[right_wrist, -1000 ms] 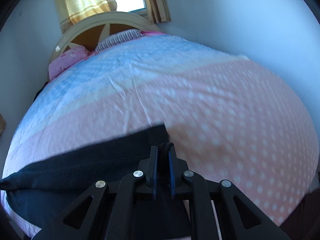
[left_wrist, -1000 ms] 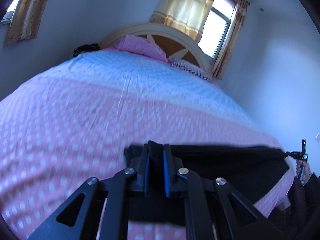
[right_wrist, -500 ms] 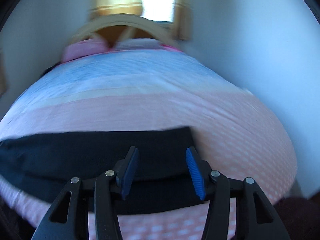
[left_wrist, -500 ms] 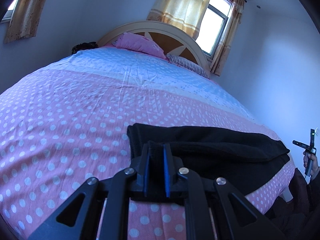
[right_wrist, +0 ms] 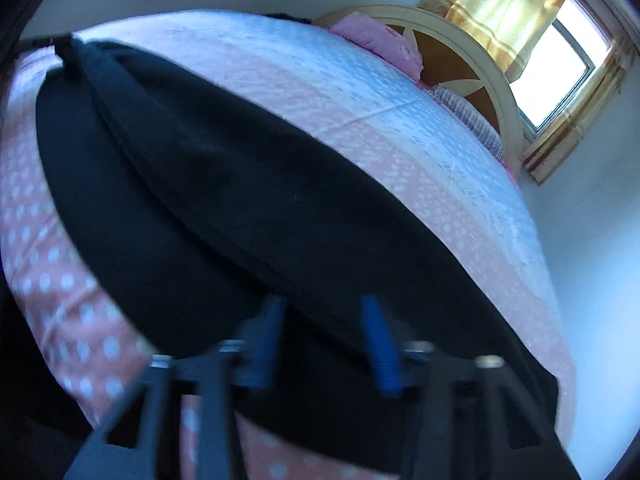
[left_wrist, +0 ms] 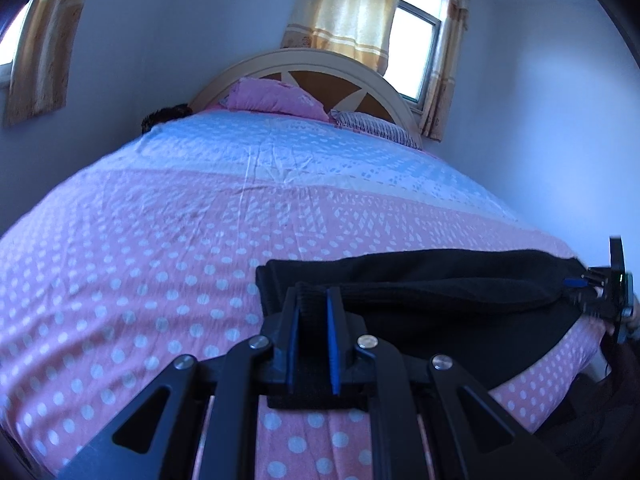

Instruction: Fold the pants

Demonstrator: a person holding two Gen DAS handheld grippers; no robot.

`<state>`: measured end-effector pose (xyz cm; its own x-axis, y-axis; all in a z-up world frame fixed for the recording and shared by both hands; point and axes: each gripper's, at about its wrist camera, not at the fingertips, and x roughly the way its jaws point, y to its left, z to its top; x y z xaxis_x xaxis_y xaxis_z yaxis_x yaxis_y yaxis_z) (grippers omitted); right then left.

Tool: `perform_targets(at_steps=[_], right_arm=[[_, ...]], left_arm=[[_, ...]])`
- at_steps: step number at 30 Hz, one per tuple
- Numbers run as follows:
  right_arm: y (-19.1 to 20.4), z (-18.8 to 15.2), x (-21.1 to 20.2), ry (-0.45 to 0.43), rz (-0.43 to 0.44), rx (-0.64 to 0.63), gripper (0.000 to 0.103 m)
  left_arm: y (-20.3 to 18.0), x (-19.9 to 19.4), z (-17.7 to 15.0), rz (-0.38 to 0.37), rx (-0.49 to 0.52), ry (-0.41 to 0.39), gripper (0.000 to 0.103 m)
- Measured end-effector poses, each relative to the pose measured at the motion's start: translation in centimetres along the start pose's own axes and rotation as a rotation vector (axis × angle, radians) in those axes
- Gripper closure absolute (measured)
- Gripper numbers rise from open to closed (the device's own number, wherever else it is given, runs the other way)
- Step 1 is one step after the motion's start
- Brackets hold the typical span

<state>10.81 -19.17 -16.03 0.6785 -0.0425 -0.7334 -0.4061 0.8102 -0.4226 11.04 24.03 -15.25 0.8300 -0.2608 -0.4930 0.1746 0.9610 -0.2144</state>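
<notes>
While our left gripper (left_wrist: 313, 312) stays clamped on the black pants (left_wrist: 440, 296) lying along the bed's (left_wrist: 160, 240) near edge, we should close the spread-open right gripper (right_wrist: 326, 340) squarely on the far end before folding.

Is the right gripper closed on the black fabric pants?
No, the right gripper stands open, its blue pads wide apart above the black fabric pants on the dotted pink bedsheet.
</notes>
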Motion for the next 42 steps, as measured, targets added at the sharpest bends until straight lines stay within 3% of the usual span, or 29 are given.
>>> perform_targets(at_steps=[1, 7, 10, 15, 18, 22, 26, 30, 33, 37, 42], right_arm=[[-0.2, 0.3, -0.1, -0.001, 0.005, 0.012, 0.1], [-1.4, -0.2, -5.0, -0.09, -0.015, 0.028, 0.101], [-0.2, -1.6, -5.1, -0.065, 0.008, 0.007, 0.101], [1.9, -3.3, -2.1, -0.004, 0.001, -0.022, 0.101], [1.7, -3.2, -2.3, -0.006, 0.001, -0.006, 0.1], [1.9, -3.0, -2.3, -0.006, -0.008, -0.024, 0.099], [2.4, -3.2, -2.5, 0.0, -0.04, -0.06, 0.099], [2.7, -3.5, -2.8, -0.001, -0.034, -0.047, 0.098], [2.4, -3.4, -2.8, 0.004, -0.044, -0.059, 0.091], [1.6, -3.4, -3.4, 0.001, -0.033, -0.052, 0.064], [0.9, -2.8, -5.4, -0.054, -0.005, -0.02, 0.063]], left_arm=[[-0.2, -0.3, 0.2, -0.003, 0.021, -0.011, 0.09], [-0.2, -3.7, 0.8, -0.061, 0.116, -0.084, 0.09], [0.6, -3.5, -0.6, -0.085, 0.105, -0.043, 0.09], [1.3, -1.8, -3.5, -0.081, 0.074, 0.032, 0.089], [1.7, -1.9, -3.6, -0.084, 0.042, 0.026, 0.077], [2.3, -2.5, -3.5, -0.045, 0.05, 0.036, 0.047], [3.9, -4.0, -3.7, 0.0, 0.068, 0.059, 0.038], [6.4, -5.5, -3.8, 0.062, 0.013, 0.049, 0.039], [7.6, -6.4, -3.3, 0.033, -0.083, 0.008, 0.039], [6.8, -5.4, -2.0, -0.038, -0.132, 0.007, 0.041], [3.9, -1.2, 0.2, -0.114, -0.129, 0.081, 0.041]])
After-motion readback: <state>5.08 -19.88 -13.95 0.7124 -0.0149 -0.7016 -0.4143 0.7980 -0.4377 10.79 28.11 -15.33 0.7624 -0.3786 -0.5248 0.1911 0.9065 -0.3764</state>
